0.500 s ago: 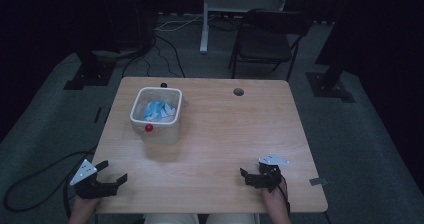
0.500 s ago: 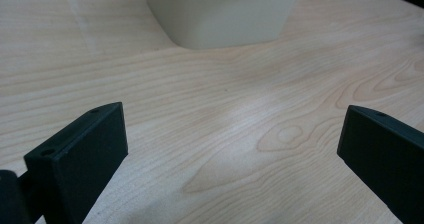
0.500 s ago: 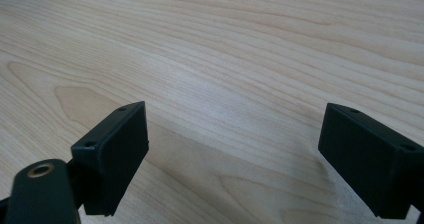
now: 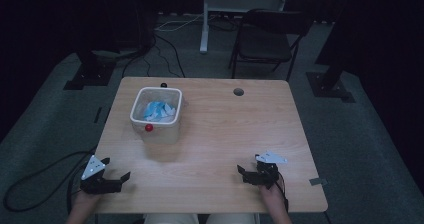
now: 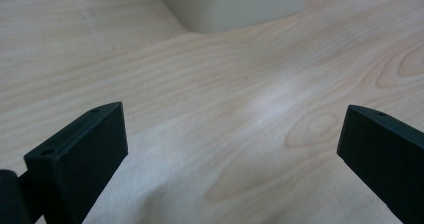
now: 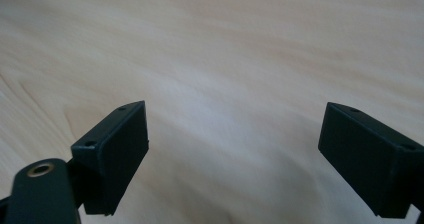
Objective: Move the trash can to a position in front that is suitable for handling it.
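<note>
My left gripper (image 4: 120, 180) and right gripper (image 4: 243, 172) hover with jaws wide apart, empty, near the pale wooden table's (image 4: 225, 129) front edge. The white square plastic tub (image 4: 156, 115) holding blue-white crumpled wrappers sits left-centre; probably light, slick-walled, so I'd pinch its rim.

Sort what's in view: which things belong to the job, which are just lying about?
Job: white bin holding blue and white scraps, red ball at its rim, left gripper and right gripper, both open and empty.
Lying about: black chair, floor cables, table hole.
</note>
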The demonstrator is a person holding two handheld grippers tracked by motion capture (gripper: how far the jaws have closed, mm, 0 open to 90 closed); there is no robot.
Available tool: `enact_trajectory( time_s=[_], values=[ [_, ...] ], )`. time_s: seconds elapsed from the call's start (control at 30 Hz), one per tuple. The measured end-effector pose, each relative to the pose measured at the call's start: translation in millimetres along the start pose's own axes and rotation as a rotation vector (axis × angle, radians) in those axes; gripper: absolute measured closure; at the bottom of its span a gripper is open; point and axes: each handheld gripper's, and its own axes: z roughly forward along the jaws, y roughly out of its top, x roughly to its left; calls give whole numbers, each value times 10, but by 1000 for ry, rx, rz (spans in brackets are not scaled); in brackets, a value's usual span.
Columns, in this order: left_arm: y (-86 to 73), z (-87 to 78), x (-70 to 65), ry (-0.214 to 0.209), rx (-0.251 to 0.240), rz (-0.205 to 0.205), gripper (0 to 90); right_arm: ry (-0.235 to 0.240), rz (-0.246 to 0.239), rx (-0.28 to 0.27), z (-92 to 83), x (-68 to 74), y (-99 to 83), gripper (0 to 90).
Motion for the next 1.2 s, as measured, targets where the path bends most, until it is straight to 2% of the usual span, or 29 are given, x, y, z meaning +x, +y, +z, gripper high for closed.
enact_trajectory(
  time_s=[0.07, 0.1, 0.13, 0.17, 0.23, 0.3, 0.37, 0.4, 0.43, 0.47, 0.5, 0.6, 0.67, 0.77, 0.9, 1.0, 1.2],
  values=[
    [30, 38, 48, -5, -18, 1, 4, 18, 0, -29, 63, 5, 54, 119],
    [67, 84, 103, -10, -22, -6, 4, 32, 2, -22, 151, 19, 112, 120],
    [67, 84, 103, -10, -22, -6, 4, 32, 2, -22, 151, 19, 112, 120],
    [80, 109, 131, -19, -28, -12, 4, 44, -14, -27, 223, 57, 164, 120],
    [107, 151, 186, -22, -23, -27, 4, 51, -26, -22, 252, 82, 189, 120],
    [132, 179, 227, -29, -28, -37, 4, 88, -43, -32, 328, 150, 249, 120],
    [162, 203, 260, -29, -27, -46, 4, 94, -48, -26, 356, 166, 267, 120],
    [176, 216, 274, -32, -28, -49, 4, 110, -44, -28, 385, 174, 283, 120],
    [190, 229, 288, -29, -26, -45, 4, 167, -14, -41, 442, 176, 317, 120],
    [203, 246, 306, -28, -26, -43, 4, 167, -14, -41, 442, 176, 317, 120],
    [217, 264, 328, -31, -26, -50, 4, 190, -3, -62, 496, 180, 358, 120],
    [265, 317, 397, -36, -22, -59, 4, 199, 0, -83, 544, 195, 413, 121],
    [311, 348, 428, -24, -18, -54, 4, 195, -5, -95, 592, 223, 476, 135],
    [388, 386, 475, -18, -25, -50, 4, 222, -4, -111, 695, 258, 614, 135],
    [487, 490, 543, 1, -14, -49, 4, 224, -1, -121, 814, 271, 739, 136],
    [515, 545, 562, 9, -8, -55, 4, 216, 2, -116, 889, 277, 789, 135],
    [557, 676, 557, 16, 13, -43, 4, 210, 9, -112, 1134, 345, 931, 135]
  ],
)
